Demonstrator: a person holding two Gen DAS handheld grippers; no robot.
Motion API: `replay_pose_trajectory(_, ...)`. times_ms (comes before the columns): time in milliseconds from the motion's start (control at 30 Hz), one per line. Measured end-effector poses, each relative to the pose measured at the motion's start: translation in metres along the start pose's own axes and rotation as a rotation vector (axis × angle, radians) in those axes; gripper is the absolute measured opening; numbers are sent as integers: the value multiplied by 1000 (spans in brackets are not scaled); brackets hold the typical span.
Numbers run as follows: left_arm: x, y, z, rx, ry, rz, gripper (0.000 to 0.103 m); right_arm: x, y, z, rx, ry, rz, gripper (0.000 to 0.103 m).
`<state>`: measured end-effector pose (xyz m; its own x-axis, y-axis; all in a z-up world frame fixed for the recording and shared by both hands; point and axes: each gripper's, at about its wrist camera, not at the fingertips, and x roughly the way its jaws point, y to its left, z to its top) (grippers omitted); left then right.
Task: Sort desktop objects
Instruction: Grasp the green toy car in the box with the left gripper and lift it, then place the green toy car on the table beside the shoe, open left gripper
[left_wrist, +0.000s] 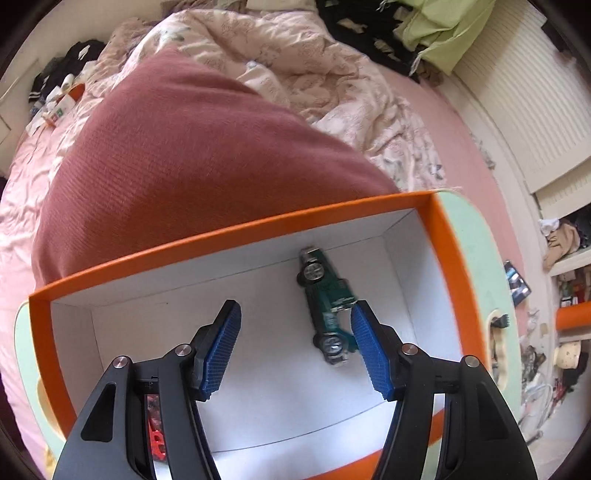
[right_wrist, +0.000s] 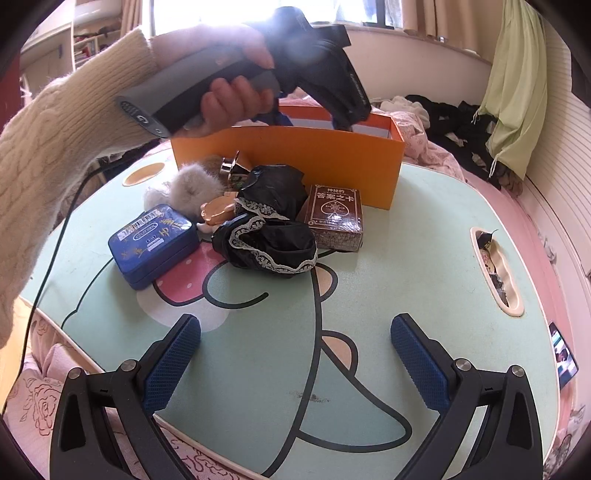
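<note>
A green toy car (left_wrist: 325, 295) lies on the white floor of the orange box (left_wrist: 221, 229), its image blurred. My left gripper (left_wrist: 295, 310) hangs open inside the box; the car sits just past its right fingertip, not between the pads. In the right wrist view a hand (right_wrist: 236, 99) holds that left gripper (right_wrist: 312, 122) dipped into the orange box (right_wrist: 295, 155). Before the box lie a blue tin (right_wrist: 151, 243), a brown card box (right_wrist: 334, 218), a black lace cloth (right_wrist: 273, 229) and a grey fur ball (right_wrist: 195, 188). My right gripper (right_wrist: 295, 325) is open above the bare table (right_wrist: 406, 258).
A maroon pillow (left_wrist: 184, 166) and a rumpled quilt (left_wrist: 314, 74) lie behind the box. The table has a slot (right_wrist: 496, 269) with small items at its right edge. A phone (right_wrist: 563, 354) lies on the pink bed beyond it. A cable (right_wrist: 55, 251) runs down at the left.
</note>
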<state>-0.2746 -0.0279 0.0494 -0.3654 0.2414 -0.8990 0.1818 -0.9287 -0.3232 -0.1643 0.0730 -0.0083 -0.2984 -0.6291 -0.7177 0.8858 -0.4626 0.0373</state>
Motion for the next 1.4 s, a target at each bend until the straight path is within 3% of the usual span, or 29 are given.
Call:
replay_pose_trajectory(133, -3, -17, 4, 30, -6, -25, 63, 0, 0, 0, 3, -1, -1, 103)
replay_pose_trajectory(267, 26, -33, 8, 74, 64, 78, 61, 0, 0, 0, 4, -1, -2, 103)
replay_pose_trajectory(333, 27, -35, 7, 100, 34, 126, 53, 0, 0, 0, 7, 0, 0, 103)
replay_pose_trajectory(400, 21, -30, 6, 89, 21, 117, 26, 0, 0, 0, 6, -1, -1, 103)
replay_pose_trajectory(567, 11, -7, -2, 68, -1, 49, 26, 2, 2, 0, 6, -3, -4, 103)
replay_pose_trajectory(733, -36, 22, -22, 21, -135, -114, 26, 2, 2, 0, 7, -3, -4, 103)
replay_pose_trajectory(933, -110, 34, -95, 74, -313, -207, 26, 3, 2, 1, 8, -3, -6, 103)
replay_pose_trajectory(1000, -117, 38, -115, 75, -346, -244, 26, 3, 1, 0, 8, -4, -6, 103)
replay_pose_trajectory(1133, -104, 39, -152, 80, -340, -272, 26, 3, 1, 0, 9, -4, -6, 103)
replay_pose_trajectory(1367, -73, 19, -162, 77, -297, -315, 26, 3, 2, 1, 11, -4, -6, 103)
replay_pose_trajectory(1400, -71, 16, -161, 80, -296, -306, 33, 3, 2, 0, 11, -4, -6, 103)
